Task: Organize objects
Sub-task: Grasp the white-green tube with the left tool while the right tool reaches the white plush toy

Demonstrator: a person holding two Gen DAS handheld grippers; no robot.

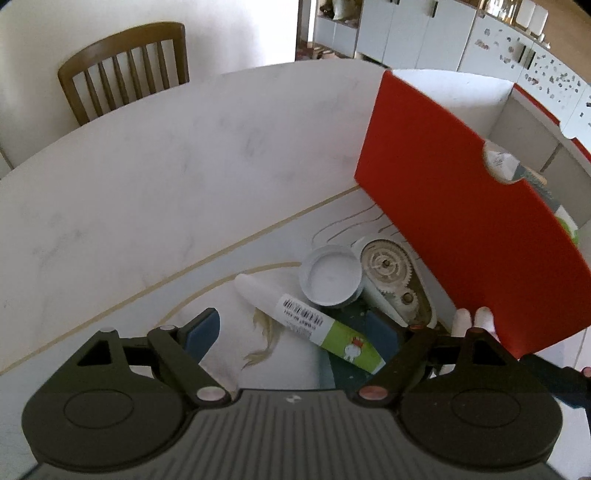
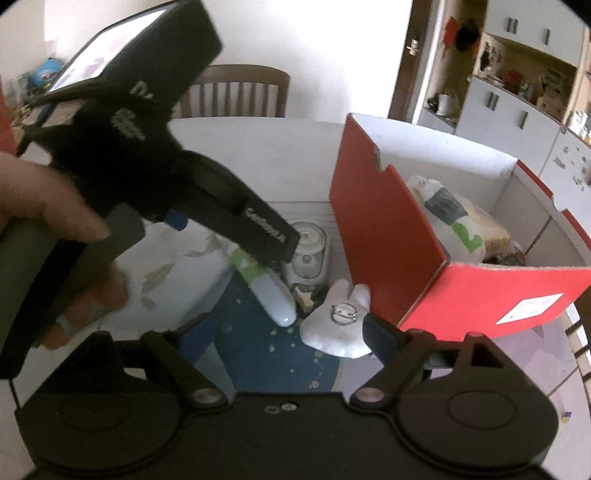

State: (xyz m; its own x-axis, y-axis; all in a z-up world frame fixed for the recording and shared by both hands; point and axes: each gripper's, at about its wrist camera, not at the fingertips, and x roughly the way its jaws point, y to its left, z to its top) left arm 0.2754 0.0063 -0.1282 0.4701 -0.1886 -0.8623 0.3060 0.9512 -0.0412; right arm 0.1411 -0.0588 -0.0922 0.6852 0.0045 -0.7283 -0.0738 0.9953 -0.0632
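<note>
Nearest the right wrist camera, the right gripper (image 2: 288, 338) stands with its jaws spread wide and nothing between them, hovering over a blue patterned mat (image 2: 258, 354). Just past its right finger, at about one o'clock, lies a white plush brooch (image 2: 341, 326), pin side up: soft, light, easy to squash, best pinched across its body rather than by the metal clasp. At twelve o'clock a white and green tube (image 2: 264, 284) lies flat; it looks light and smooth, likely to roll, so a grip across the middle of the barrel seems safest. Beyond it sit a correction tape dispenser (image 1: 397, 280) and a small white round lid (image 1: 330, 275), both hard plastic and light; the lid is shallow and may need taking by its rim.

From the left wrist view the left gripper (image 1: 295, 332) also hangs wide and empty above the tube, reaching in from ten o'clock as the right camera sees it.

At two o'clock stands the red cardboard box (image 2: 384, 236), open-topped, already holding what seem to be bagged items, though blur makes them hard to name. Everything rests on a pale marble-look table (image 1: 166, 177). Farther off are a wooden chair (image 1: 125, 70) and white cabinets (image 1: 413, 33).
</note>
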